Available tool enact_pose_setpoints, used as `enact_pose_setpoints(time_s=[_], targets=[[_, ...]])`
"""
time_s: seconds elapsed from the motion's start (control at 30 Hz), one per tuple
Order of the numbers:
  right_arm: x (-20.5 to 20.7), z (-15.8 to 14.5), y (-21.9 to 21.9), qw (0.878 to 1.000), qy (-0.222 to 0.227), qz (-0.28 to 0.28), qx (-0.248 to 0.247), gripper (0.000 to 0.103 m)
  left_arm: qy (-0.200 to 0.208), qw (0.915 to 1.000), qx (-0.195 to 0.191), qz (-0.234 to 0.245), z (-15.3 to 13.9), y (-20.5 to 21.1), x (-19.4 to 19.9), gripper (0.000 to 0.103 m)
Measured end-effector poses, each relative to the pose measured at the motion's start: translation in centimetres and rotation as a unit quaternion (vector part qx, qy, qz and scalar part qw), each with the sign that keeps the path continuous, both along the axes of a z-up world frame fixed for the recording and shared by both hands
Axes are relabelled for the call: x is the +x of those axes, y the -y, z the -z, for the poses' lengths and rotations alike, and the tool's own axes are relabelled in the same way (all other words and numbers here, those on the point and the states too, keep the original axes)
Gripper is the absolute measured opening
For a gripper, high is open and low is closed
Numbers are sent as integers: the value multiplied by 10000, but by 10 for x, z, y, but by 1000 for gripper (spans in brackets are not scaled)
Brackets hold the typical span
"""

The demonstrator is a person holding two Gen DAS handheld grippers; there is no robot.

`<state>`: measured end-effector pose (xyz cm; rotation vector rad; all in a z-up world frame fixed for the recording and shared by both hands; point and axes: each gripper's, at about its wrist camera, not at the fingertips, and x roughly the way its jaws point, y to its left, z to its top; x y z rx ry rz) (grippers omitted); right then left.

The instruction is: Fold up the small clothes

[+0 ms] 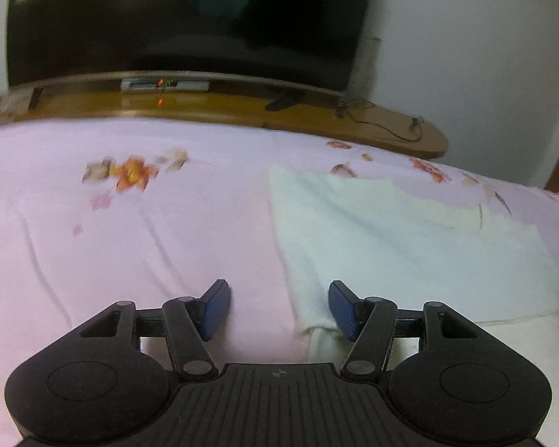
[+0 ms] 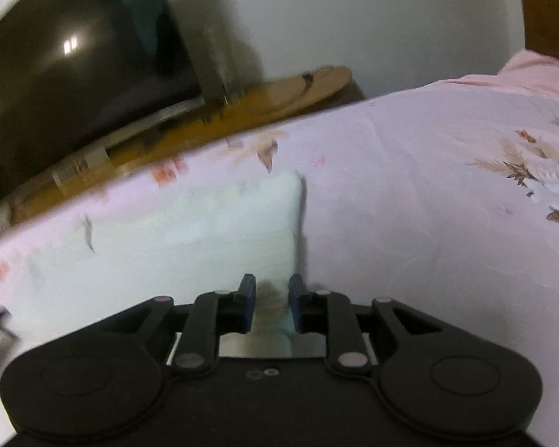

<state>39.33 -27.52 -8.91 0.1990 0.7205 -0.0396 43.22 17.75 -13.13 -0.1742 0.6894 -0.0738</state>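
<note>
Held low over the bed, the left gripper [image 1: 279, 307] is seen with its blue-padded fingers [image 1: 215, 308] spread wide apart, nothing clasped between them. Its left finger lies over bare sheet, while its right finger rests at the near left corner of the pale garment [image 1: 391, 238], where the cloth's edge is rolled up; whether pad and cloth actually touch cannot be told. To the far left, an orange flower print [image 1: 132, 173] is shown on the pink floral bedsheet [image 1: 130, 246], which is creased in long folds. The garment, pale mint to cream, is spread flat on the right half of the sheet, with a second layer folded across its far part. Beyond the bed, a wooden TV stand [image 1: 242, 108] is seen, bearing a dark television [image 1: 190, 18] and a small set-top box [image 1: 164, 84] with lit indicators. A loose cable [image 1: 395, 126] is laid at the stand's right end, against a white wall [image 1: 465, 56].

In the right wrist view, which is blurred, the garment [image 2: 186, 238] is seen filling the lower left. The right gripper [image 2: 271, 305] is held at the garment's near right corner, its fingers [image 2: 247, 307] narrowed to a small gap; cloth is seen in that gap, but a firm pinch cannot be confirmed. Further right, bedsheet [image 2: 409, 205] is shown with a printed bouquet [image 2: 540, 182].
</note>
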Motion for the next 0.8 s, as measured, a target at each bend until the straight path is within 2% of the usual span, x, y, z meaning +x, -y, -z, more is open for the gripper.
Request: enact_pose_setpoints(time_s=[0.03,0.13,0.17,0.2,0.23,0.3,0.4,0.5,0.53,0.57,0.6,0.67,0.73,0.8], targets=[[1,5,2,9999,-86,12,-67,22,24,10000,-32,6,1,-2,-1,60],[1,4,13,9995,-110,162,232,25,-62,9995,302,-30,-5,0,-6,60],[-2,-1,12,9996,-91,210,191,25,-81,9994,336,-63,-8,-1,-11,63],[-7,-7,11,9997,-29,209,113,26,-107,9993,338,-93,-11,-4,-18,72],[-14,-11,11,9998,32,172,61,26,-154,9991,375,-135,-12,-7,-25,76],[-28,-17,17,9999,33,111,90,25,-277,9986,416,-142,-11,-14,-48,78],[-64,-29,37,9992,117,138,362,26,-319,9993,172,72,-12,-26,-94,78],[-111,-35,60,9964,54,78,837,27,-474,9976,-322,388,-12,-37,-142,77],[-128,-36,66,9956,-12,63,937,28,-526,9960,-508,509,-13,-41,-157,76],[-144,-35,70,9948,-111,83,1006,28,-651,9938,-655,616,-14,-43,-172,66],[-159,-33,72,9936,-249,64,1097,28,-770,9929,-641,645,-15,-44,-183,50],[-191,-29,73,9918,-472,-16,1188,22,-972,9914,-517,701,-17,-46,-203,38],[-224,-25,68,9901,-723,-78,1200,20,-1120,9874,-873,698,-19,-57,-224,37],[-254,-19,69,9848,-878,-80,1495,23,-1424,9757,-1453,818,-13,-63,-243,37]])
